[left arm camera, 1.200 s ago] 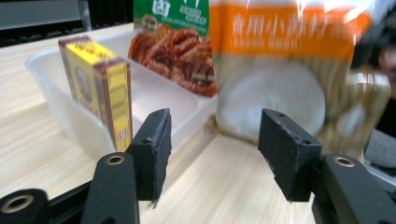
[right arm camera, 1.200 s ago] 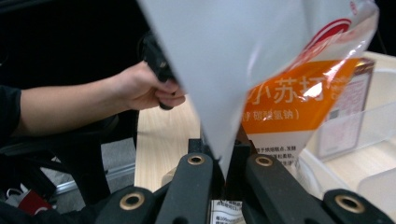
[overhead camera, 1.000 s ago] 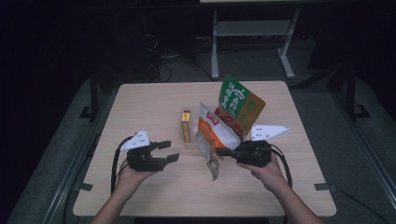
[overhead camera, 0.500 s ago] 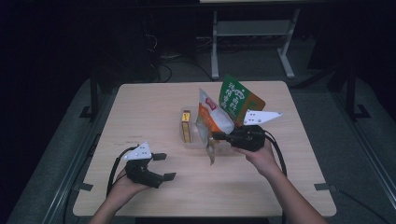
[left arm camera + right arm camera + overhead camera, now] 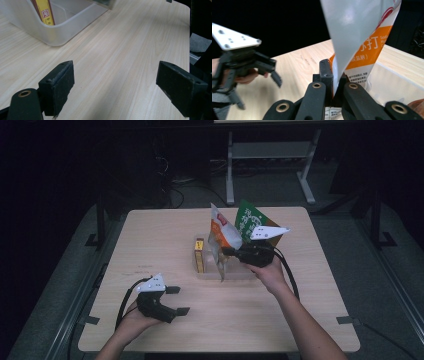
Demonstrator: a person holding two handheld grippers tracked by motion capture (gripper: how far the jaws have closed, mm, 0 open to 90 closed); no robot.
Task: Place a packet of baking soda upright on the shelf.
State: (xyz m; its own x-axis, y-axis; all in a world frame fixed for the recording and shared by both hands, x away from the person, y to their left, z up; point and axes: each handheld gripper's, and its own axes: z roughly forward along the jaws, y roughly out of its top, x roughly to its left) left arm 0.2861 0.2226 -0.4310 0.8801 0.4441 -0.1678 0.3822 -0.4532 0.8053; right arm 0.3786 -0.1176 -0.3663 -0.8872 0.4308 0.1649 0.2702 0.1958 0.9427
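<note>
Both grippers differ: the right gripper is clamped on the orange-and-white pouch, held upright over the clear bin; the left gripper stands wide and empty on the worktop. Judged step: loading the pouch into the bin; next it must be lowered beside the yellow box before release.

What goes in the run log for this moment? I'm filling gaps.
left gripper: open, empty, jaws just opened | right gripper: shut on orange-and-white bag | bag: over clear bin | yellow box: in bin

high view: above, facing down on table | gripper views: close, low | shared: clear bin
</note>
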